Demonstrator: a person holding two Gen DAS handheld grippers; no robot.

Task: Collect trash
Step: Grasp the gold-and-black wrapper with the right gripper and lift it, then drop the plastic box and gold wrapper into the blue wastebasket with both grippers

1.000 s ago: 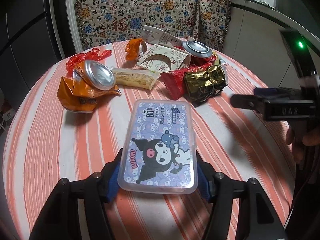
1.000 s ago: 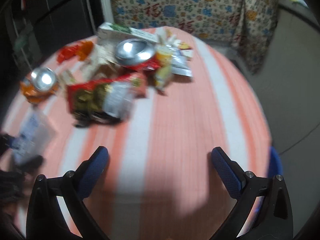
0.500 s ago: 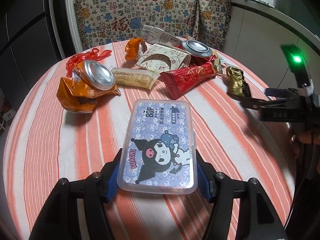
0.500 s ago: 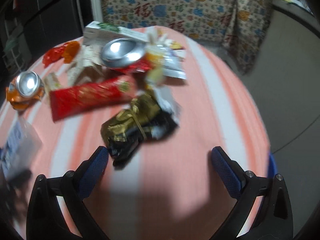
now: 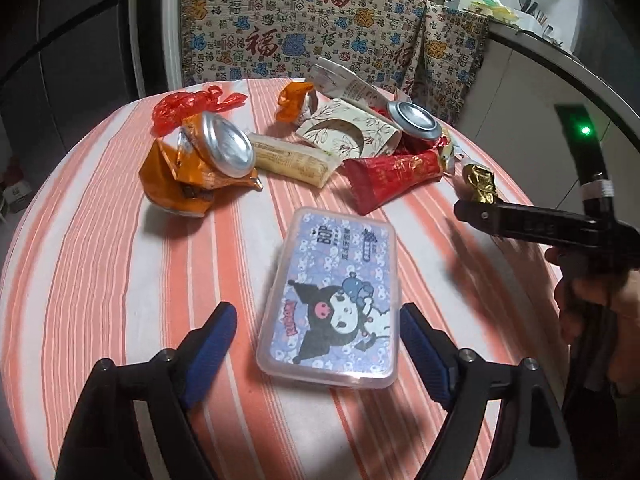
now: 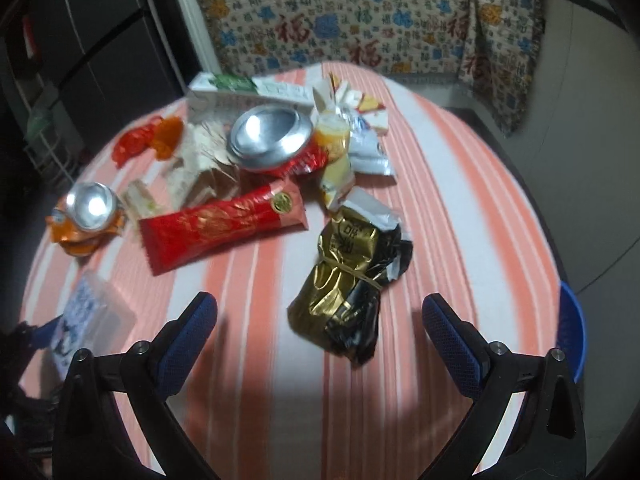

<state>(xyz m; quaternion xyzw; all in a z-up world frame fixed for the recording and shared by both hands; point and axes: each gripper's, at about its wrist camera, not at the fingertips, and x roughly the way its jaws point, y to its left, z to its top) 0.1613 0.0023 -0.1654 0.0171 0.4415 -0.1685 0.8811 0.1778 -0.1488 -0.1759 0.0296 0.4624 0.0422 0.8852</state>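
Each black tool (image 6: 319,334) has 2 blue textured pads (image 6: 451,344), silver screws and a green light (image 5: 585,131).

Table: we see a round top under an orange-and-white striped cloth (image 5: 100,248).
Behind its far edge: a patterned fabric (image 5: 320,32) with red characters hangs there.
Left: dark cabinet doors (image 6: 100,40).
Right: a pale counter (image 5: 532,80) carries kitchenware; grey floor (image 6: 580,180) lies below.
Light: dim.
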